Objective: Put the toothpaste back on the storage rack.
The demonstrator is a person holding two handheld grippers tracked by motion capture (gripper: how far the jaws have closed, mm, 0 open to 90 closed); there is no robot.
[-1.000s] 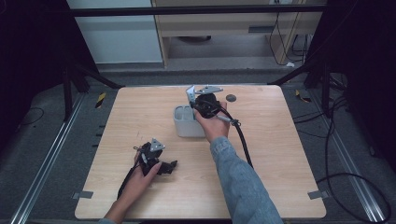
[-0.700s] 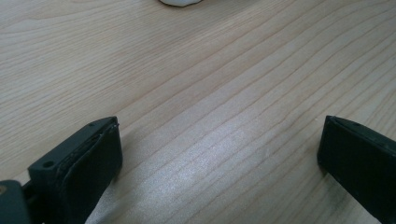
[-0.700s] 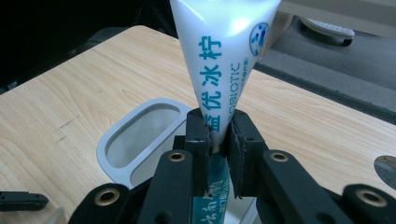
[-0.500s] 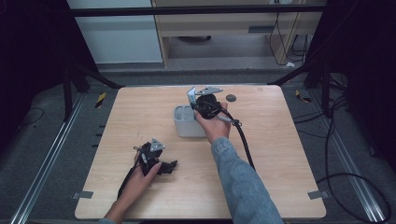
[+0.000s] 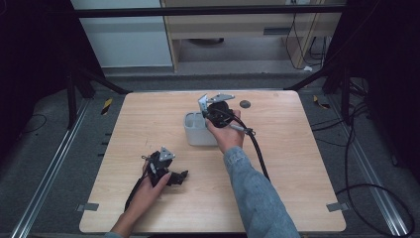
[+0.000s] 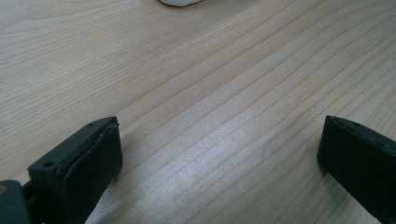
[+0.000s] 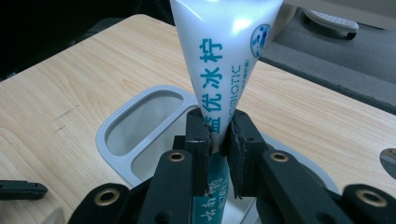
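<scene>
Here, right tongs pinch white teal-lettered tube.

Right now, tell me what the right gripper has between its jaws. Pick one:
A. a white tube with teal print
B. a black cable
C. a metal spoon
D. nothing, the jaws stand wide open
A. In the right gripper view the right gripper is shut on a white tube with teal print, held upright over the grey holder on the table.
</scene>
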